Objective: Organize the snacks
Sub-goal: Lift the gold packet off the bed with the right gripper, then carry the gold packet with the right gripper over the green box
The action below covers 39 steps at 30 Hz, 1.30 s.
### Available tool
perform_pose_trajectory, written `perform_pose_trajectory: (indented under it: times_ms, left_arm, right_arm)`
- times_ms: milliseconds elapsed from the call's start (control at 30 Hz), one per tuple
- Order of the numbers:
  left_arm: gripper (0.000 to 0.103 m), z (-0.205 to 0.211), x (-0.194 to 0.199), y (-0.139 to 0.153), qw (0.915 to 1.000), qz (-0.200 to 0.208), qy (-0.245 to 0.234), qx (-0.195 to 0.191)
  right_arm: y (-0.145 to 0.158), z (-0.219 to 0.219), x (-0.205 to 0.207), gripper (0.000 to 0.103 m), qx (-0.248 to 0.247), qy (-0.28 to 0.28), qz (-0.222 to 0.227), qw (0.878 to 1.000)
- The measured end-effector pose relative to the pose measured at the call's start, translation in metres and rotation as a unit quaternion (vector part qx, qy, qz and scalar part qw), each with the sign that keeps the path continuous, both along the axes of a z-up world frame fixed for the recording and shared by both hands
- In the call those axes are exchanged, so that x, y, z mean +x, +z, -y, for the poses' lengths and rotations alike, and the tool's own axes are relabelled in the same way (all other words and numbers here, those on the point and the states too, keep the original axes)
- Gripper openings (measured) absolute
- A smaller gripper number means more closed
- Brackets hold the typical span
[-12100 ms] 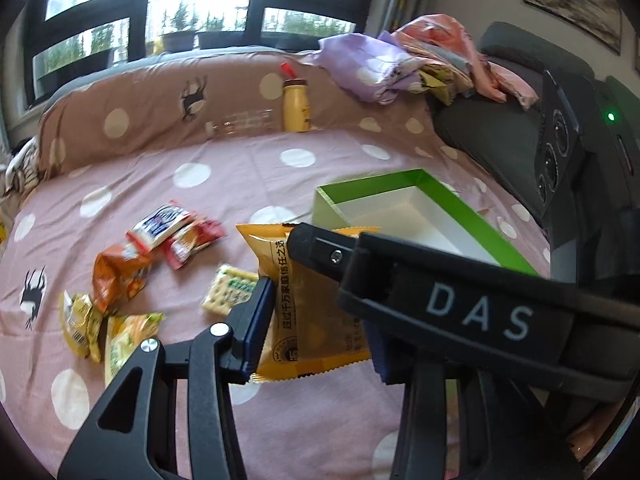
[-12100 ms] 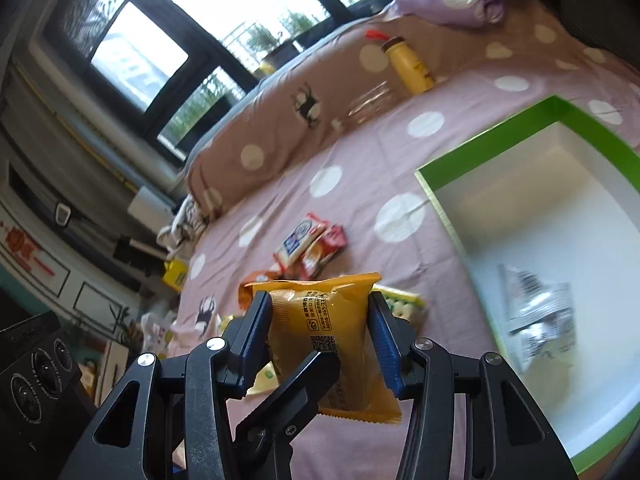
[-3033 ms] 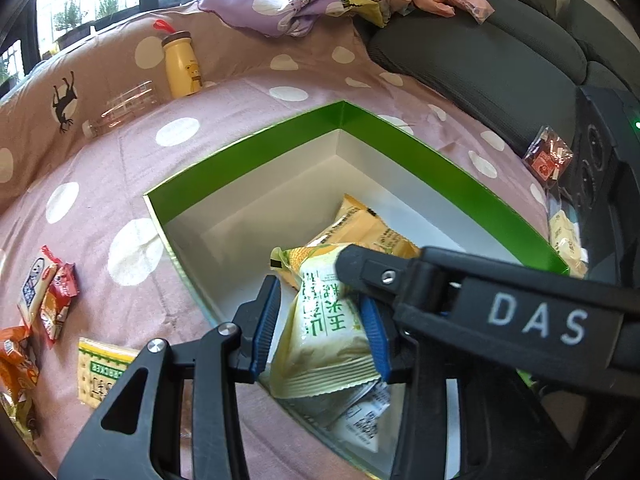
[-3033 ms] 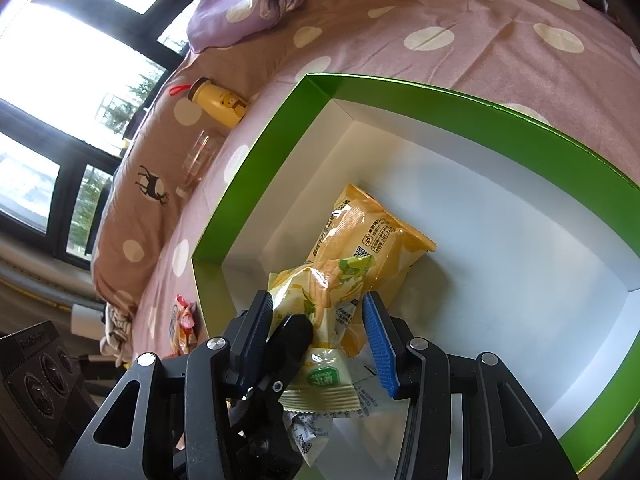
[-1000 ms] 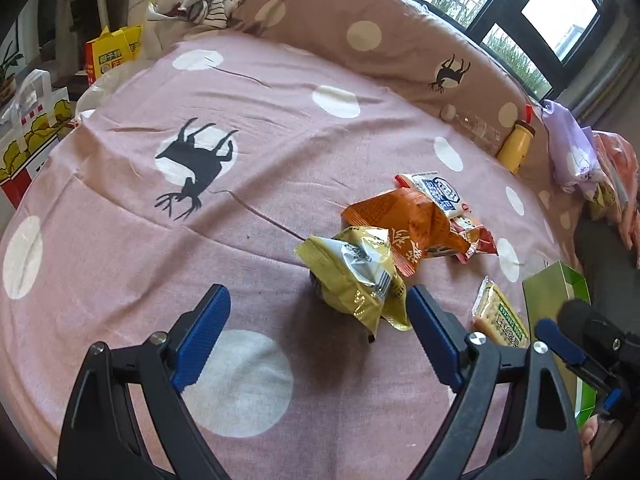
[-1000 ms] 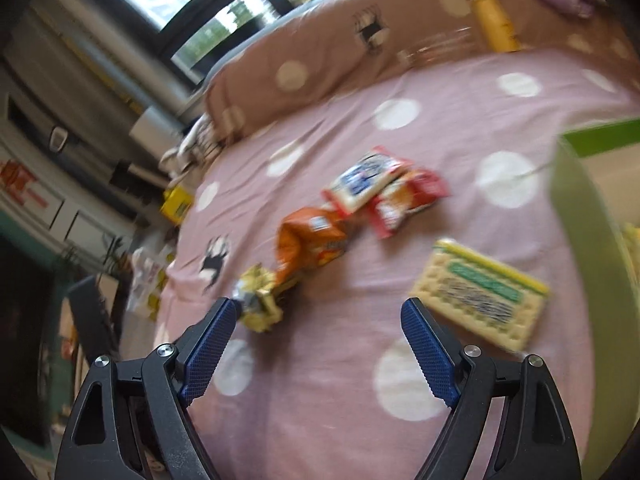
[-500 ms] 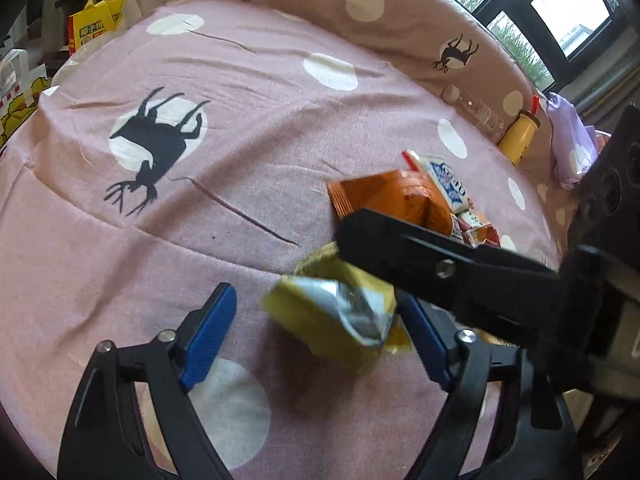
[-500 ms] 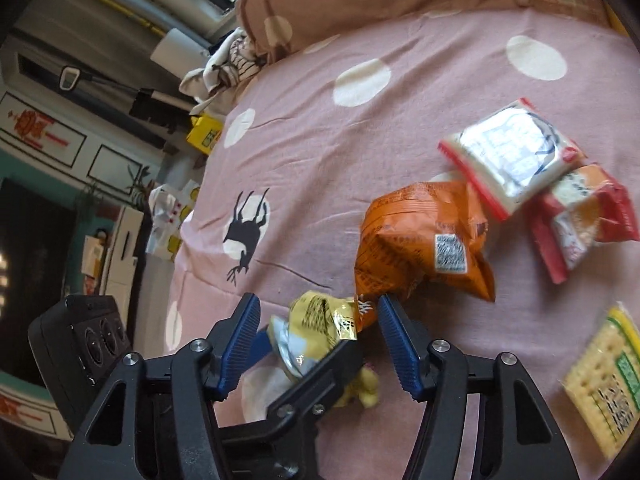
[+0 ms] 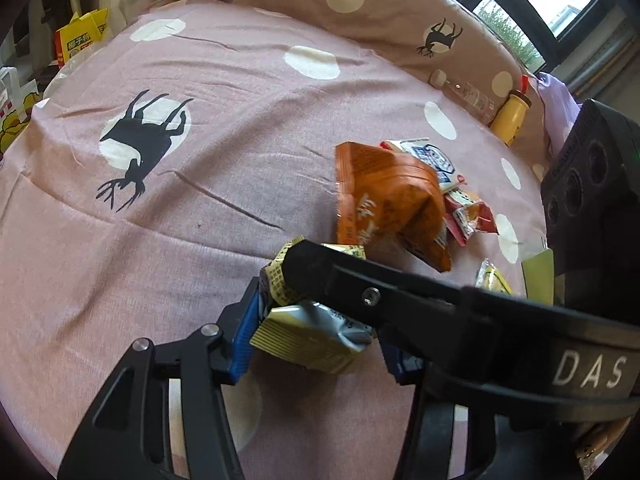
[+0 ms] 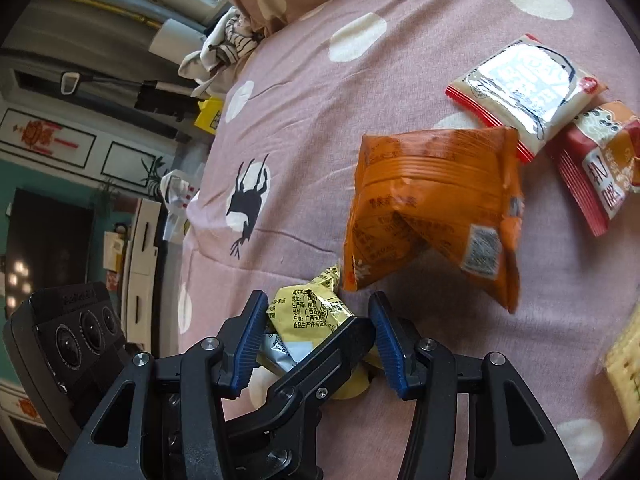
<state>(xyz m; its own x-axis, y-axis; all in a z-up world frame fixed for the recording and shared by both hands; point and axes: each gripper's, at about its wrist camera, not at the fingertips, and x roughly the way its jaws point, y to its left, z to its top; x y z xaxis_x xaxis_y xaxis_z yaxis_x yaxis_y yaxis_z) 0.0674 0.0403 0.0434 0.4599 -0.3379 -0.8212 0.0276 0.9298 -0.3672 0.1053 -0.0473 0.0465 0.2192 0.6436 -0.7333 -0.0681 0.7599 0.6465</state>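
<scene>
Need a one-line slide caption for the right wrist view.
Both grippers, right, close on a yellow snack packet lying on the polka-dot bedspread, beside an orange bag.

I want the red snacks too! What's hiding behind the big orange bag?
Behind the orange bag lie a white packet with red edges and a red packet, both partly hidden by it. Whether more lies underneath cannot be seen.
</scene>
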Motion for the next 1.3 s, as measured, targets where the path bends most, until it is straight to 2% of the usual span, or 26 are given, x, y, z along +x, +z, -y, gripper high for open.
perform_pose_trajectory:
  times_ms: [333, 633, 733, 933, 1300]
  left_arm:
    - [0.052, 0.020, -0.036, 0.034, 0.9967, 0.068, -0.042, -0.010]
    - [0.052, 0.067, -0.065, 0.045, 0.9867, 0.094, -0.131, -0.017]
    - [0.052, 0.081, -0.073, 0.046, 0.9837, 0.102, -0.146, -0.020]
    - [0.052, 0.092, -0.075, 0.041, 0.9837, 0.098, -0.148, -0.028]
    - [0.052, 0.099, -0.071, 0.027, 0.9870, 0.068, -0.144, -0.018]
  right_arm:
    - [0.043, 0.020, -0.042, 0.055, -0.013, -0.033, 0.065, 0.997]
    - [0.059, 0.066, -0.094, 0.055, -0.020, -0.121, 0.092, 0.988]
    - [0.062, 0.080, -0.106, 0.055, -0.023, -0.144, 0.098, 0.984]
    - [0.061, 0.091, -0.109, 0.055, -0.028, -0.149, 0.095, 0.984]
    - [0.040, 0.095, -0.104, 0.056, -0.045, -0.149, 0.058, 0.986]
